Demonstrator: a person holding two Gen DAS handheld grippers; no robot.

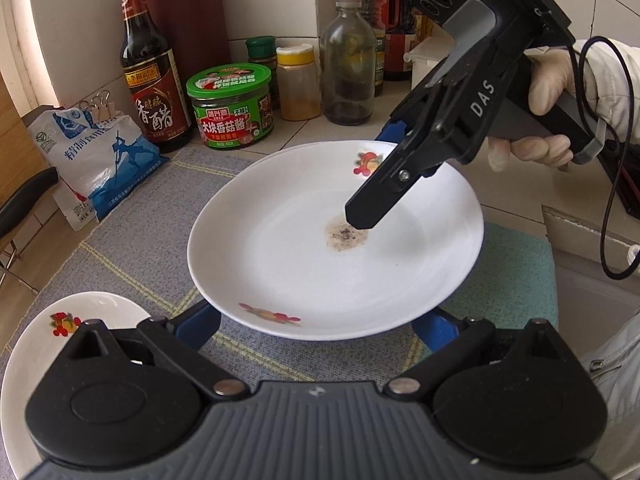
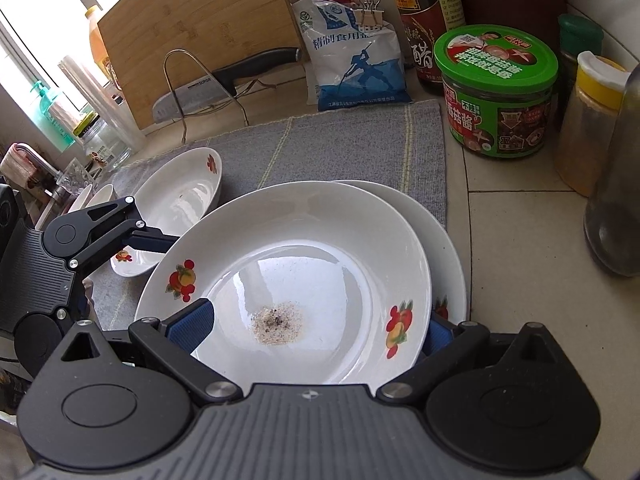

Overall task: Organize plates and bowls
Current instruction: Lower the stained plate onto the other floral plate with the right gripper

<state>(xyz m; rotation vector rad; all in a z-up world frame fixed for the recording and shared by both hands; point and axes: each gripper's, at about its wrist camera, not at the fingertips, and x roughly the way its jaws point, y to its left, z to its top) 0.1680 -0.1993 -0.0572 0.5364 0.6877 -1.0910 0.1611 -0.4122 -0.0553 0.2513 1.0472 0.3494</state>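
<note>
Fingers of the right gripper (image 2: 316, 320) straddle the near rim of the top plate (image 2: 304, 248): one blue pad lies over the plate's inside, the other sits below the rim on the outer side, so they look clamped on it, though the actual contact is hidden. This plate, with a speckled residue at its centre, sits on a second plate (image 2: 452, 248) whose edge shows beyond and to the right of the fingers. The left gripper (image 1: 316, 320) comes from the opposite side, its fingers spread wide under the plate's edge and not pinching anything. A smaller bowl (image 2: 180, 196) lies well to the left of the right fingers, on the grey mat (image 2: 352, 144) covering the bench. I judge the right hand nearer and already placed, so any lift would go up and away from the lower plate.
</note>
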